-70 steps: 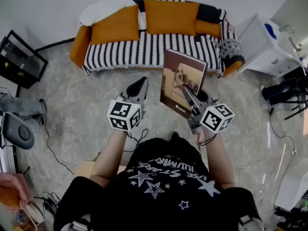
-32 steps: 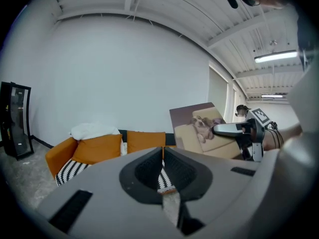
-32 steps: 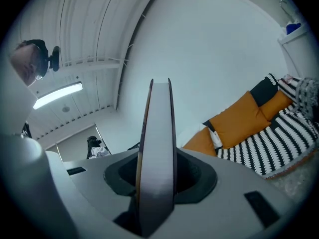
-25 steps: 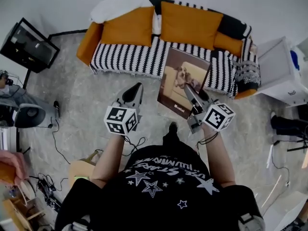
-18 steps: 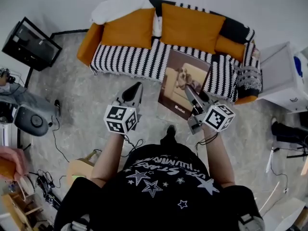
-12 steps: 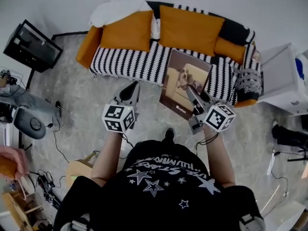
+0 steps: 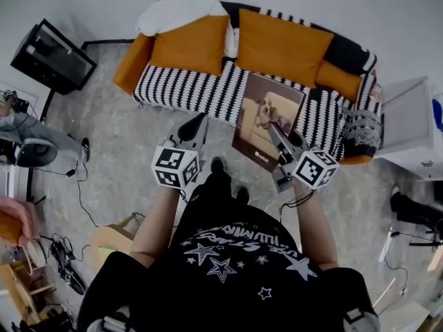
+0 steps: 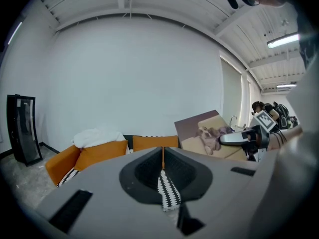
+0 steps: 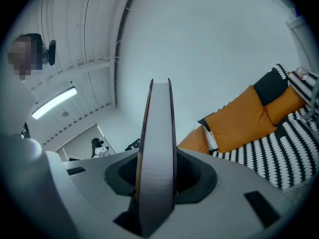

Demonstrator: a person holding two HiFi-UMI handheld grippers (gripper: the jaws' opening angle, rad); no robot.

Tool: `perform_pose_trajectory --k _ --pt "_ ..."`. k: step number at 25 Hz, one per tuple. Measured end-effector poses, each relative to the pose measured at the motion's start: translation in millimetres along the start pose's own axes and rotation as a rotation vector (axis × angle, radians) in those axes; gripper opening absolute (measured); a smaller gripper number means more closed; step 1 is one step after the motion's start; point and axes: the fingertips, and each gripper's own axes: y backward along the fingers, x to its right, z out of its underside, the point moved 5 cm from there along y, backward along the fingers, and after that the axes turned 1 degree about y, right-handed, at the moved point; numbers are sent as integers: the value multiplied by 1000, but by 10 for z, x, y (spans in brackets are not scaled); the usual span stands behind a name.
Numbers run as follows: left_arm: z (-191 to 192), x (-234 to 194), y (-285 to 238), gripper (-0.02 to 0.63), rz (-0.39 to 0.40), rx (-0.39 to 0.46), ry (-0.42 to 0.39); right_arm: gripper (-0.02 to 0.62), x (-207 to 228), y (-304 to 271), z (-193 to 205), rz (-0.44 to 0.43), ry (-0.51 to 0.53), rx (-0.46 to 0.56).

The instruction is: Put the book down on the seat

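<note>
The book (image 7: 267,118), its cover showing a dog on a couch, stands upright in front of me with my right gripper (image 7: 276,131) shut on its lower right edge. In the right gripper view the book (image 9: 157,133) shows edge-on between the jaws of that gripper (image 9: 156,158). The sofa's black-and-white striped seat (image 7: 197,90) lies just beyond and below the book, with orange cushions (image 7: 280,30) at its back. My left gripper (image 7: 196,126) is shut and empty, left of the book. From the left gripper (image 8: 162,152) I see the book (image 8: 207,135) to the right.
A white blanket (image 7: 176,9) lies on the sofa's left back. A white cabinet (image 7: 408,123) stands right of the sofa, and a black screen (image 7: 52,55) stands at the left. Cables (image 7: 73,185) trail over the grey floor. A person's hand (image 7: 15,220) shows at the left edge.
The sofa has come closer as I step forward, and a leg now shows between the grippers. The book stays held upright in the right gripper.
</note>
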Motion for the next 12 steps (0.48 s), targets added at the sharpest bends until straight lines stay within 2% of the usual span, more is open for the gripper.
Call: perform_pose_trajectory --k 8,12 --pt "41 -431 -368 17 11 2 46 150 257 -252 -100 76 4 -8" --pt "-17 -819 -860 17 29 -12 61 152 519 -729 -342 97 6 -10"
